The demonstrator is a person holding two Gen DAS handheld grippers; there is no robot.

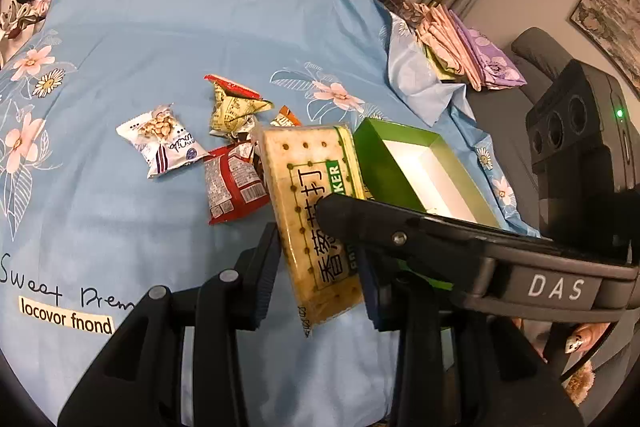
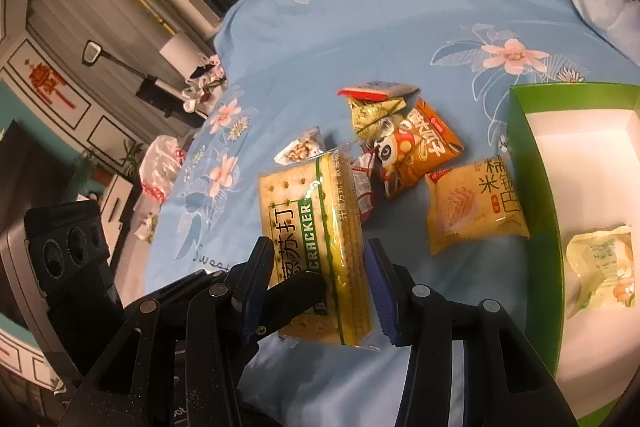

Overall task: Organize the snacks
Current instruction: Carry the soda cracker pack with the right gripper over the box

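Both grippers are on the cracker pack (image 1: pixel 316 215) at once. It sits between the fingers of the left gripper (image 1: pixel 320 279), jaws narrowed around its lower end, blue pads at both long sides, though the pad-to-wrapper contact is hard to confirm. The right gripper (image 2: pixel 320 291) also has the pack (image 2: pixel 320 247) between its fingers, jaws half closed around it; a small gap seems to show on the right pad side, so I can't tell whether it really grips. Looks like a handover, or a two-handed carry, above the blue floral bedsheet (image 1: pixel 140 27).

The green box (image 2: pixel 536 187) stands just to the right of the pile, open, white inside. One pale green packet (image 2: pixel 600 267) is already in it. So the task is barely begun, as I judge it.

Still loose on the sheet: nut packet (image 1: pixel 164 143), red packet (image 1: pixel 232 183), crumpled green-and-white wrapper (image 1: pixel 232 107), orange panda bag (image 2: pixel 416 151), yellow rice-cake packet (image 2: pixel 476 211) lying just beside the box wall. The cracker pack is near the box but not over it yet.

Left to do: crackers in, then the five loose ones.
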